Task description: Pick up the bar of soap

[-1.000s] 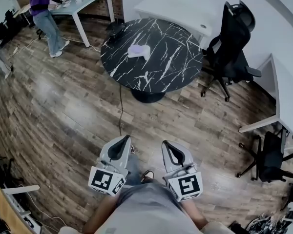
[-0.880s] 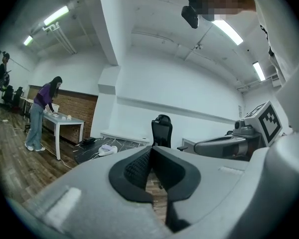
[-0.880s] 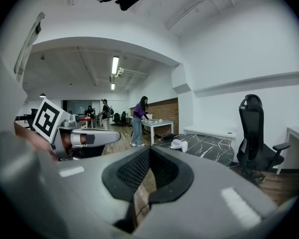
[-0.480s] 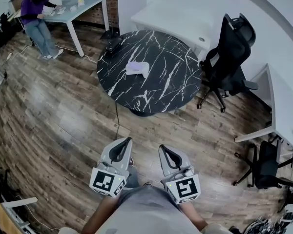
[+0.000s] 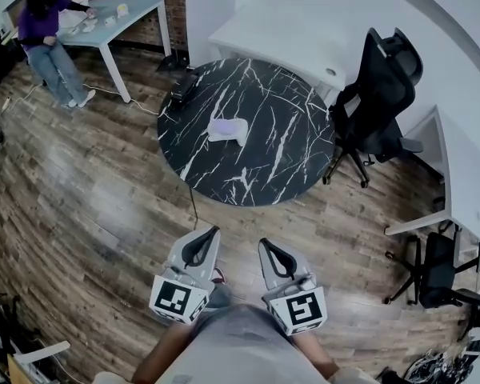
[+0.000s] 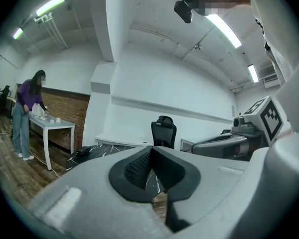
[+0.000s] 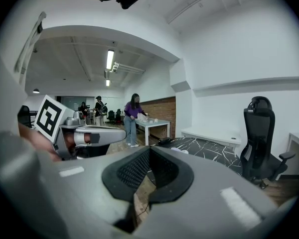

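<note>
1. Hanging side by side at the bottom middle of the head view are two tongs, the left gripper (image 5: 208,235) and the right gripper (image 5: 266,247). Each has its jaws pressed together with nothing between them, as each gripper's own view confirms. I'd say they are carried closed and roughly level because there is nothing within reach to take yet.
2. Bare wooden floor (image 5: 104,190) lies between them and the target, with one thin cable (image 5: 194,206) running across it from the table's foot.
3. One round table (image 5: 288,158) with a black marbled top sits above the middle of the frame. Both tongs point towards it.
4. One pale lump, which I take to be the bar of soap (image 5: 227,128), lies on that top, left of its centre and well apart from both tongs. It may rest on a light holder, but it is too small to tell. It lies alone, so either gripper could come at it freely once the wearer is close enough.
5. Two black office chairs are in view, one (image 5: 380,94) just right of the table and a second chair (image 5: 436,262) at lower right.
6. Two white desks stand beyond, one (image 5: 280,42) behind the table and one (image 5: 464,174) at the right edge.
7. One grey table (image 5: 136,10) stands far off at upper left, with one person (image 5: 44,38) bent over it, busy with small things there.
</note>
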{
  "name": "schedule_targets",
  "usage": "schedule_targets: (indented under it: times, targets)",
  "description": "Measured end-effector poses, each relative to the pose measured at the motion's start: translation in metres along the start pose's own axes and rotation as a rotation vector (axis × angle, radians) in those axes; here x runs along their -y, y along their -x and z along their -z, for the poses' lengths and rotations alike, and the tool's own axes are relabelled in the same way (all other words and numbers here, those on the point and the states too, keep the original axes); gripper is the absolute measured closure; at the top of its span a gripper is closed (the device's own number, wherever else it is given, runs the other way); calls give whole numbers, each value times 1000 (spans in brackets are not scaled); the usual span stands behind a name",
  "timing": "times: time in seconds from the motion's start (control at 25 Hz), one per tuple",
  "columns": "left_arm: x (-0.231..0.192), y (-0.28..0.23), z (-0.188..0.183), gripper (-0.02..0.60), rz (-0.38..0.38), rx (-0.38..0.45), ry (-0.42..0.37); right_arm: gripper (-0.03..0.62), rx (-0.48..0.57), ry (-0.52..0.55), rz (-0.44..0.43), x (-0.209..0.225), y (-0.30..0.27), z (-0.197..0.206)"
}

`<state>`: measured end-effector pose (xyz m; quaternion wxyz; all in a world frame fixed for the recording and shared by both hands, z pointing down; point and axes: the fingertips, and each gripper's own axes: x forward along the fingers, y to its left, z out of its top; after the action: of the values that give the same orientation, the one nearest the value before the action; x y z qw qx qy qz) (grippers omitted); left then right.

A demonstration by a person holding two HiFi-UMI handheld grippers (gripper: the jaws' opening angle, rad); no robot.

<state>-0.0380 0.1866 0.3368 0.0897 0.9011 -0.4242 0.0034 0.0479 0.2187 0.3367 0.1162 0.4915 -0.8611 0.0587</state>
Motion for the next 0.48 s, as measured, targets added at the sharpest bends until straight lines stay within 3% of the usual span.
schedule_targets:
  times: [0.48]
  targets:
    - [-42, -3, -10, 586, 14, 23, -18, 592, 2, 1, 23, -14, -34, -9]
